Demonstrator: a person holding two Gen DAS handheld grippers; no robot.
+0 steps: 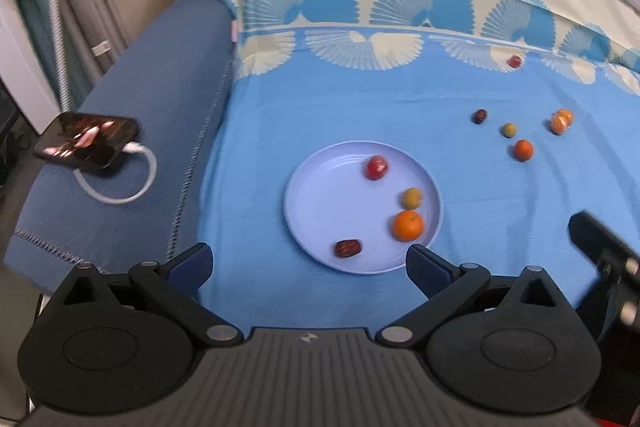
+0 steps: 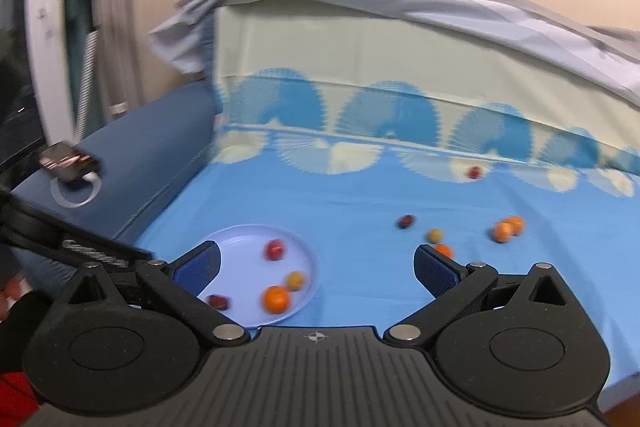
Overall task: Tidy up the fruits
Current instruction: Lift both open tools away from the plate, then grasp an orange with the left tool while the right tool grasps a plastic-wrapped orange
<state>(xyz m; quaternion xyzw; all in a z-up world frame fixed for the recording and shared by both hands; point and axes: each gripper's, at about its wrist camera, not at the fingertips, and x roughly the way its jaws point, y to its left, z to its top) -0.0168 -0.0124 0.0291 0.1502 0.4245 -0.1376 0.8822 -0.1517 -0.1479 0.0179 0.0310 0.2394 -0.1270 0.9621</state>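
Our left gripper [image 1: 308, 259] hangs wide apart and empty over the near rim of the plate [image 1: 320, 195], and our right gripper [image 2: 316, 265] is likewise spread with nothing between its fingers, held above the blue cloth [image 2: 360, 203]. Four fruits already lie on the plate: a red one [image 1: 376, 167], a yellowish one [image 1: 411, 197], an orange [image 1: 407, 225] and a dark date [image 1: 348, 248]. Out on the cloth, well apart from the plate, we see a second orange [image 1: 523, 149], a small yellow-green fruit [image 1: 509, 129], another dark one [image 1: 480, 115], what may be a pair of oranges touching [image 1: 561, 121], though blur makes that unsure, and a far red fruit [image 1: 515, 61]. We judge these light, round and prone to roll on soft cloth; the skins look smooth, so we would close gently across the widest middle, fingers on either side.
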